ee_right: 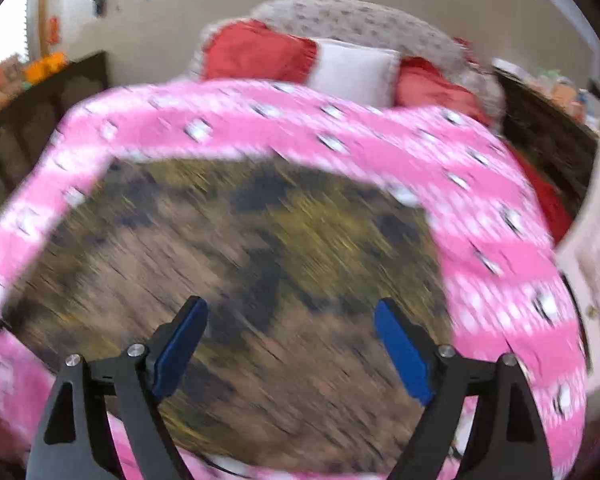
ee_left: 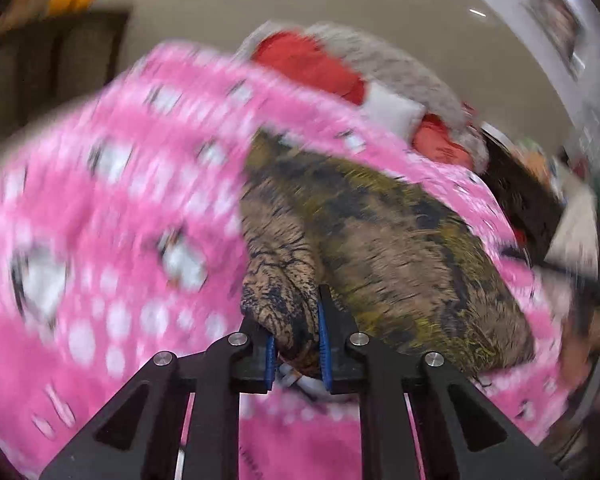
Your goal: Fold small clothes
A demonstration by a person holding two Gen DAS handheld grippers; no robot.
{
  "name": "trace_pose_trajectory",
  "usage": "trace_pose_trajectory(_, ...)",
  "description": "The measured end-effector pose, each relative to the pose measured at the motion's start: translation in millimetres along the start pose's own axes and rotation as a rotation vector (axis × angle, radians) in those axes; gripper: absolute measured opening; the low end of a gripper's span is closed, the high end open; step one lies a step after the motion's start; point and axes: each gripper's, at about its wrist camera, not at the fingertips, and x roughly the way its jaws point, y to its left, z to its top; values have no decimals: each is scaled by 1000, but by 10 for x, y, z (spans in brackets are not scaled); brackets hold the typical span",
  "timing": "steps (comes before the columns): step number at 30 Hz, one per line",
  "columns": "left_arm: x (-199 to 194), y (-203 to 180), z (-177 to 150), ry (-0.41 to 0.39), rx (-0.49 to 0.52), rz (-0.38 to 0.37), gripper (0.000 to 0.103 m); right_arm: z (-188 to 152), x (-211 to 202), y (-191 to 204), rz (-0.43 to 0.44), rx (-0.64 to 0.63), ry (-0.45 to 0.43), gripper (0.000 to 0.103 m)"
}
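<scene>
Left gripper (ee_left: 298, 344) pinches a bunched corner of the brown-olive printed garment (ee_left: 380, 232), lifted off the pink polka-dot blanket (ee_left: 100, 200). Right gripper (ee_right: 292, 344) hangs spread, empty, over it. Risk: one-corner hold w/ quick swing, cloth may slip or crumple. Long axis runs from the pinch toward the pillows (ee_right: 352, 68), probably.

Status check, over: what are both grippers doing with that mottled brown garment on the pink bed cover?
Left gripper shut on a bunched fold of the mottled brown-and-olive garment. Right gripper open above it, jaws empty. Pink dotted bed cover beneath; nothing in the way.
</scene>
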Motion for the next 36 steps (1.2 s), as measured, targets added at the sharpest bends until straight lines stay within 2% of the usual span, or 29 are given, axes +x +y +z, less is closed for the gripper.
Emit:
trace_pose_trajectory(3, -95, -257, 120, -71, 126, -45, 0, 415, 127, 236, 210, -15, 71, 90)
trace_pose_trajectory(5, -105, -368, 176, -98, 185, -83, 0, 683, 314, 437, 379, -5, 127, 90)
trace_pose_trajectory(7, -69, -412, 231, -99, 210, -121, 0, 908, 539, 662, 482, 7, 181, 90)
trace_pose_trajectory(11, -17, -467, 320, -105, 221, -176, 0, 1344, 1013, 1084, 558, -9, 272, 88)
trace_pose_trajectory(14, -33, -499, 336, -106, 224, -206, 0, 1486, 1249, 1372, 612, -37, 346, 88)
trace_pose_trajectory(15, -39, -507, 340, -108, 224, -210, 0, 1519, 1348, 1531, 598, -90, 389, 88)
trace_pose_trajectory(18, -42, -505, 351, -106, 220, -228, 0, 1550, 1561, 1859, 456, -244, 440, 82)
trace_pose_trajectory(20, -43, -515, 356, -104, 218, -237, 0, 1555, 1707, 1994, 375, -303, 477, 69)
trace_pose_trajectory(22, -46, -526, 346, -102, 218, -251, 0, 1573, 1776, 2049, 321, -323, 487, 48)
trace_pose_trajectory(23, -52, -535, 340, -101, 219, -255, 0, 1587, 1780, 2059, 312, -329, 483, 44)
trace_pose_trajectory(25, -54, -544, 336, -101, 222, -263, 0, 1602, 1790, 2062, 309, -348, 481, 20)
trace_pose_trajectory(26, -50, -546, 336, -99, 220, -267, 0, 1607, 1777, 2045, 313, -349, 479, 14)
trace_pose_trajectory(28, -59, -571, 333, -95, 226, -278, 0, 1637, 1729, 1944, 331, -326, 470, 10)
trace_pose_trajectory(32, -92, -736, 358, -94, 271, -297, 0, 1733, 1612, 1616, 365, -259, 452, 8)
trace_pose_trajectory(36, -89, -981, 369, -85, 323, -331, 0, 1771, 1423, 1127, 393, -173, 429, 8)
